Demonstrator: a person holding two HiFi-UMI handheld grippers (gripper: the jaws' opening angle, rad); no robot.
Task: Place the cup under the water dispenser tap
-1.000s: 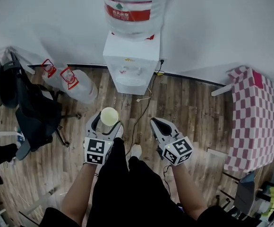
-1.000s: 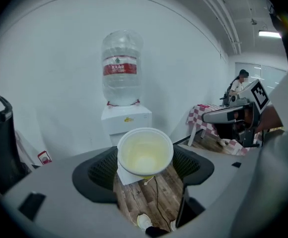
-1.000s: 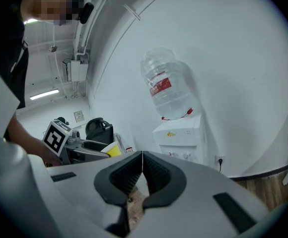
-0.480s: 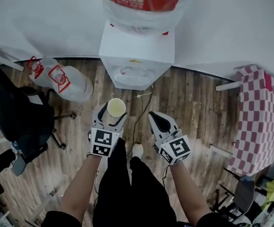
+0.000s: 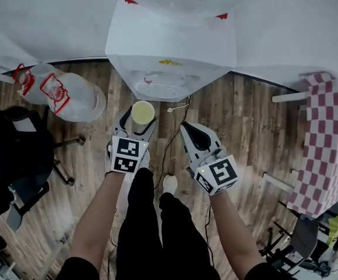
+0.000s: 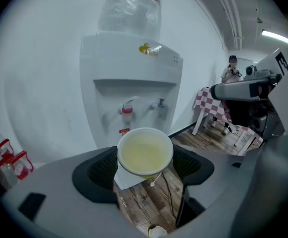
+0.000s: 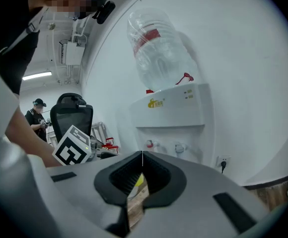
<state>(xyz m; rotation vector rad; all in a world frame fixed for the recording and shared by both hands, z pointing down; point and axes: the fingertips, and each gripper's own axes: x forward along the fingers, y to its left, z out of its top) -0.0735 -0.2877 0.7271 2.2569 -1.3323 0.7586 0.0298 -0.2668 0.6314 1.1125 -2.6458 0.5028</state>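
Currently my left claw clamps the cup mid-wall: likely light, crushable. My right claw closed, empty; tap at 12 o'clock

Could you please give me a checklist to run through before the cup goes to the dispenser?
1. Left claw shut on white paper cup: ok.
2. Cup upright, mouth up: ok.
3. Cup under red tap of white water dispenser: not ok, short of it.
4. Right claw shut, empty, apart from cup: ok.
5. Cup empty: cannot tell; inside looks yellowish.
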